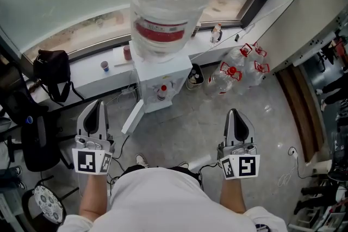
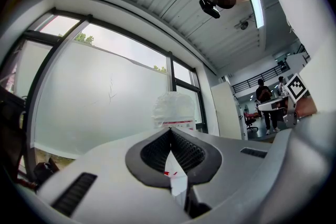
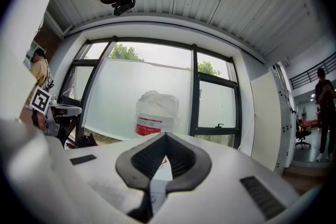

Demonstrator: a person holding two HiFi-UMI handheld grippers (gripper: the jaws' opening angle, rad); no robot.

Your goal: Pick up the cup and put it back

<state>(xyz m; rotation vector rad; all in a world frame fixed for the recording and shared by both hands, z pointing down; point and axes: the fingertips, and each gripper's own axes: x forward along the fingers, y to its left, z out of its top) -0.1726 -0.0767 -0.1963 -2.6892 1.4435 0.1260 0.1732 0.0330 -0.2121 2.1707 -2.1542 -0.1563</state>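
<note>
Cup (image 1: 104, 66) small, cylindrical, on white ledge (image 1: 81, 74); left claw (image 1: 97, 104), right claw (image 1: 232, 113) closed, empty.

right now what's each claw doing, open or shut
Left claw: closed, holding nothing.
Right claw: closed, holding nothing.

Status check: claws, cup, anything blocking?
Left claw shut, empty; right claw same. Red cup, white cup on window ledge, untouched. Water dispenser beside them, not blocking.
</note>
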